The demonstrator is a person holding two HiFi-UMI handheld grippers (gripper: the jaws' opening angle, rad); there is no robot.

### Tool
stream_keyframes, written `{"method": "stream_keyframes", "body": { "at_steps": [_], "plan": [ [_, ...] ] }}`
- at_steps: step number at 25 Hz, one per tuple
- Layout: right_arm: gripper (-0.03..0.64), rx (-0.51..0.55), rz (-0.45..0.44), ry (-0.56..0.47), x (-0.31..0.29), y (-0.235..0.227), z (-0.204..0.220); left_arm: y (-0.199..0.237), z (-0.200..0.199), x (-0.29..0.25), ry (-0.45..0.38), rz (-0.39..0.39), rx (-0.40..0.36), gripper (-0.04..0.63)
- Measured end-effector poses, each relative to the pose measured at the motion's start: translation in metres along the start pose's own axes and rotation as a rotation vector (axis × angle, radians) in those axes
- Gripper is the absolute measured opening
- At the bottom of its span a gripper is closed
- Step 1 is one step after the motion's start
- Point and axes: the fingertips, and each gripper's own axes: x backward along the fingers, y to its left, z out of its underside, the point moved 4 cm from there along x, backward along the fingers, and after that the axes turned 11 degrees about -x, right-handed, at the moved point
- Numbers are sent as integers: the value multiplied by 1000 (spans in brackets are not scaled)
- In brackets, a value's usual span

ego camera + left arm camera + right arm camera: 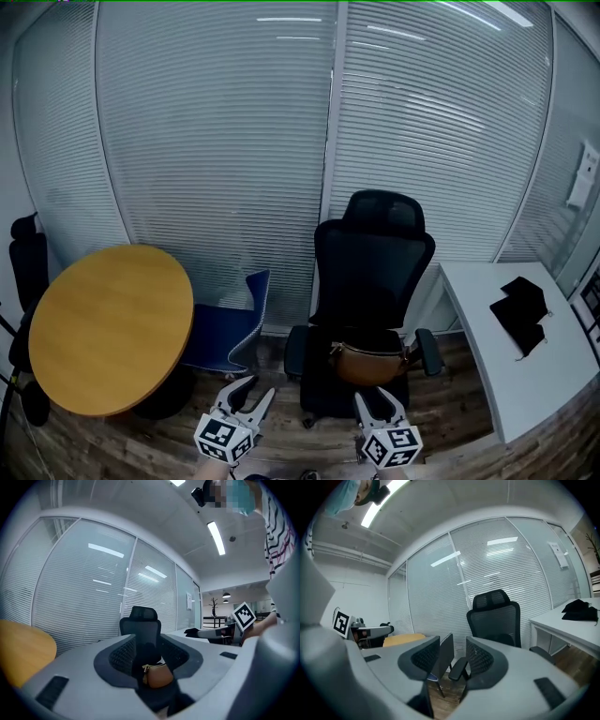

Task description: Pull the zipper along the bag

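Approaching the bag [367, 361]: we log this as the reach step, with no contact yet. The brown bag lies on the seat of the black office chair [372, 267], between its armrests, at about 12 o'clock from the right gripper [378, 401] and about 2 o'clock from the left gripper [255, 392]. Both grippers hang low in front of us, well short of the seat.

Tool state: the left gripper's jaws stand apart with nothing between the pads. The bag shows through the gap in the left gripper view, but far off. The right gripper's jaws are also parted and empty, and its view looks past the chair toward the blue chair [230, 323] at 10 o'clock.

Zipper: we cannot make out the track or pull from here (a small pale metal fitting shows at the bag's left end in the left gripper view; it may be the pull).

Next move, as we judge it: bring both grippers forward to the seat and turn the right one onto the bag. One gripper then steadies the bag's body while the other closes on the pull.
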Motion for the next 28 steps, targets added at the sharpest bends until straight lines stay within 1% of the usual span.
{"method": "stream_keyframes", "body": {
  "at_steps": [3,8,11,14,20,24,28],
  "plan": [
    [167,22,-14,23,-5,-15,-2,-9,8,-14,10,-11,16,135],
    [167,20,-2,53,-17,-33,3,-12,19,-31,42,-8,41,135],
    [167,13,23,65,-28,-42,7,-4,26,-42,50,-4,57,135],
    [167,5,49,74,-45,-44,11,14,31,-56,52,7,68,135],
    [167,7,124,103,-85,-56,7,52,35,-109,75,78,86,135],
    [167,-1,169,120,-114,-63,10,77,36,-144,88,130,75,135],
    [167,-13,202,140,-145,-72,17,95,49,-179,123,180,83,135]
  ]
}}
